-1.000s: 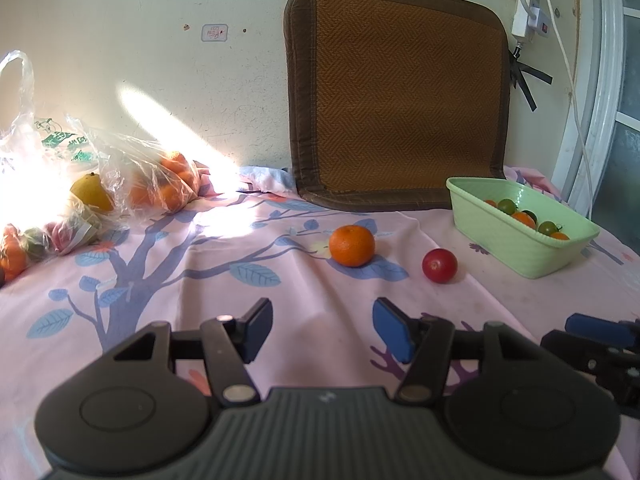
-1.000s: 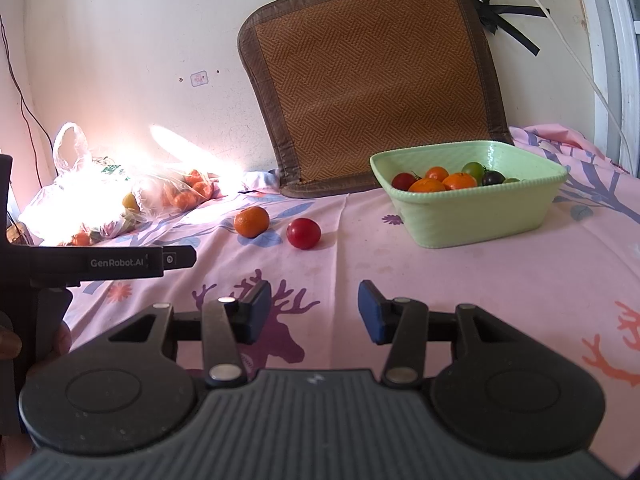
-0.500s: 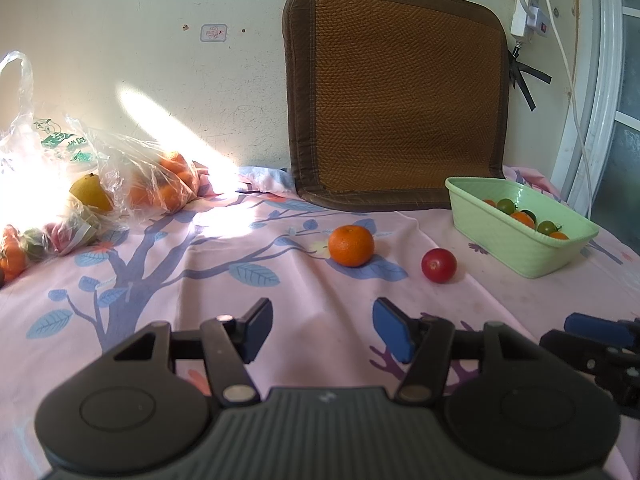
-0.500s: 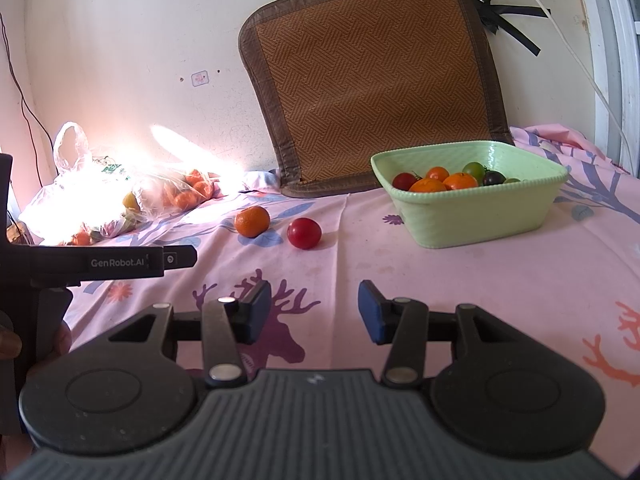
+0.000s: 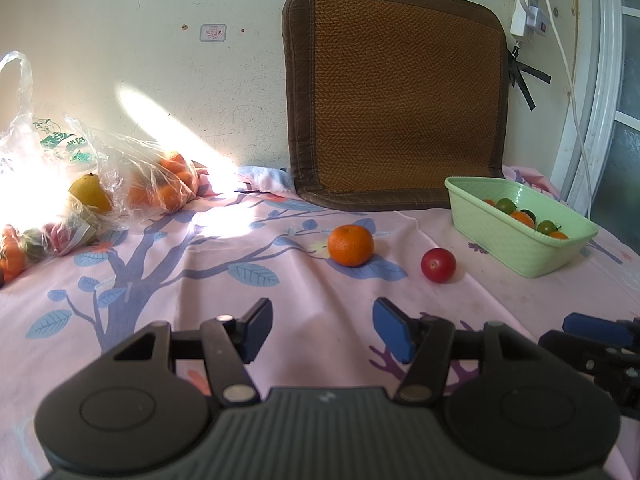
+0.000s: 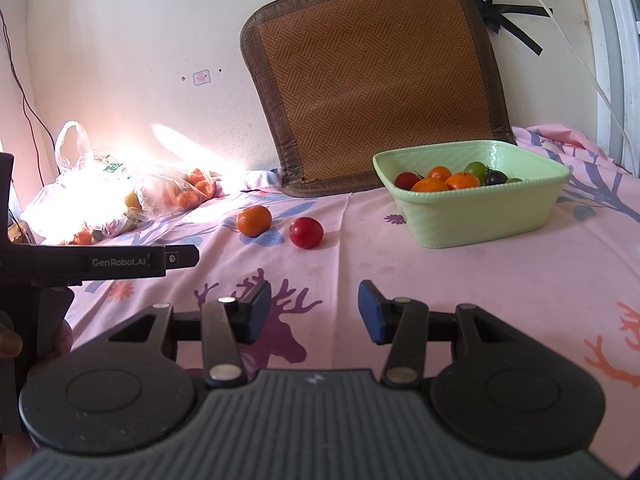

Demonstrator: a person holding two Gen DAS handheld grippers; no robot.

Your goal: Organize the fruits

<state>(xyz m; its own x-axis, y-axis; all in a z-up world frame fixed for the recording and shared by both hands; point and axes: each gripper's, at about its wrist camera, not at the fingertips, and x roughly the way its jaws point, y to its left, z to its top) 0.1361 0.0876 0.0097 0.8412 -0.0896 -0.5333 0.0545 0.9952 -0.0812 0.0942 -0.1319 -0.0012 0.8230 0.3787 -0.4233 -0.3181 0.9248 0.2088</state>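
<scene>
An orange mandarin (image 5: 351, 245) and a red tomato (image 5: 438, 265) lie on the pink patterned cloth, apart from each other. A light green basket (image 5: 516, 242) with several small fruits stands at the right. My left gripper (image 5: 322, 330) is open and empty, low over the cloth in front of the mandarin. In the right wrist view the mandarin (image 6: 253, 220), the tomato (image 6: 306, 232) and the basket (image 6: 480, 220) lie ahead. My right gripper (image 6: 313, 311) is open and empty.
Clear plastic bags of oranges and other fruit (image 5: 156, 182) lie at the back left in bright sun. A brown woven mat (image 5: 396, 96) leans on the wall. A power strip and cable (image 5: 532, 16) hang at the right. The left gripper's body (image 6: 100, 266) shows at the left of the right wrist view.
</scene>
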